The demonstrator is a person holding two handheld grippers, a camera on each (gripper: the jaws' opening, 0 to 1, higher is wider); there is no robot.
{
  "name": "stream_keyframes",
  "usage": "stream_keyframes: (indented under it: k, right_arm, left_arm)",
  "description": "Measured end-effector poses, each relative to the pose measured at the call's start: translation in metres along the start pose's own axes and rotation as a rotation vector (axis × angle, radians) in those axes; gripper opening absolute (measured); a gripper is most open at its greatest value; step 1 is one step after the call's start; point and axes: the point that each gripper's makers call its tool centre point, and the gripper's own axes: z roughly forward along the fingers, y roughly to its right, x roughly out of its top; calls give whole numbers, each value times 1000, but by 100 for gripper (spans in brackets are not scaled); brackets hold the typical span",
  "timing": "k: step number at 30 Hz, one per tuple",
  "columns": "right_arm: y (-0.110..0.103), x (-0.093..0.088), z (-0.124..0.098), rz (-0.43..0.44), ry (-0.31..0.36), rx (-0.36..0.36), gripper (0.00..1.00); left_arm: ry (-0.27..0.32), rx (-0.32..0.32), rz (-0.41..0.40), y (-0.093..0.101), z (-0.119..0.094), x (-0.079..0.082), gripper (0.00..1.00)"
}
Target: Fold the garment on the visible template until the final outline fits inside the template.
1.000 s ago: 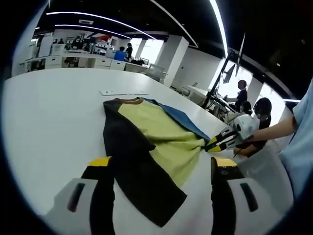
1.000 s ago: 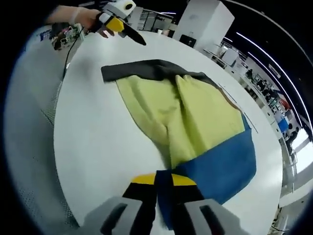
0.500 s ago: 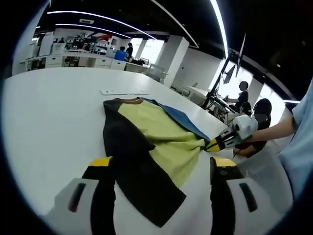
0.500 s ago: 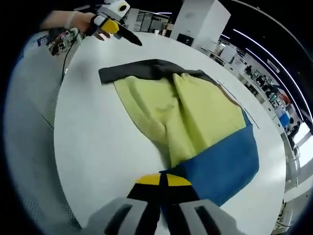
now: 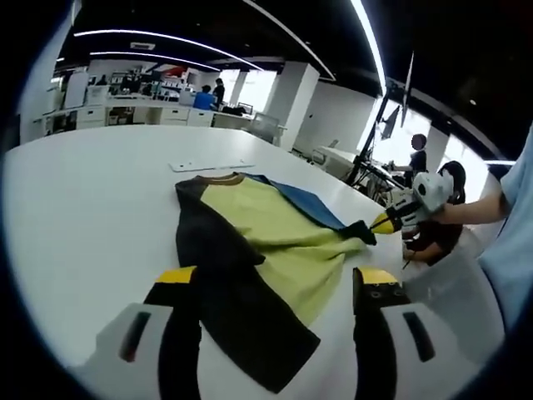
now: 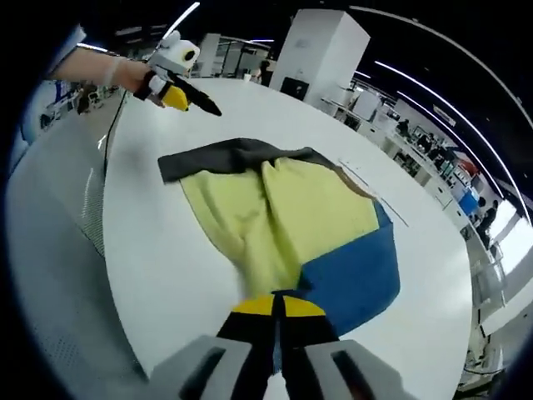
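A T-shirt in yellow-green, black and blue lies spread on the white table. My left gripper stands open, its jaws wide apart over the shirt's black near part, holding nothing. From the right, my right gripper is shut on the shirt's corner and holds it a little above the table. In the right gripper view that gripper pinches the edge where blue meets yellow on the shirt. A hand holds the left gripper beyond the shirt. A thin pale strip lies past the collar.
The table's rim curves along the left, with grey floor and a cable beyond it. A light blue sleeve is at the right. Desks, a monitor stand and seated people fill the background.
My right gripper has risen and drawn back with the shirt's corner, lifting that edge off the table. The left gripper stays open in much the same place.
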Motion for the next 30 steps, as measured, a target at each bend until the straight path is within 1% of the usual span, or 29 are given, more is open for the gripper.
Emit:
stream_keyframes:
  k: [2,5,7,10,11,12,13,14,16,20,27,30]
  right_arm:
    - [12,-1,-7,15,6,-17,0]
    - [32,-7,-17,59,15,-47,0]
    - [43,-13,-22,82,14,-55,0]
    - [60,-17,-29,103,27,-72,0]
    - [63,-18,-30,105,29,-75,0]
    - [74,-21,-34,119,31,-83,0]
    - [76,-22,-35,123,32,-85,0]
    - [84,-24,-38,133,37,-89,0]
    - [97,-29,-41,143,37,-92,0]
    - [119,-38,-45,160,39,-112,0]
    - [166,-60,-53,227,42,-168,0]
    - [179,-68,-54,238,33,-186,0]
  left_arm:
    - [2,4,1,3,2,2,72]
    - [9,9,-8,8,3,5,72]
    - [8,17,-13,11,4,7,72]
    - [9,23,-14,17,6,9,72]
    - [8,29,-9,20,6,10,71]
    - [8,33,-8,22,6,11,72]
    - [12,41,-12,23,6,13,72]
    - [15,45,-14,25,6,14,72]
    - [19,70,-22,25,6,16,72]
    - [48,99,-48,27,5,22,72]
    - [48,136,-47,26,6,27,72]
    - [49,142,-45,26,6,29,72]
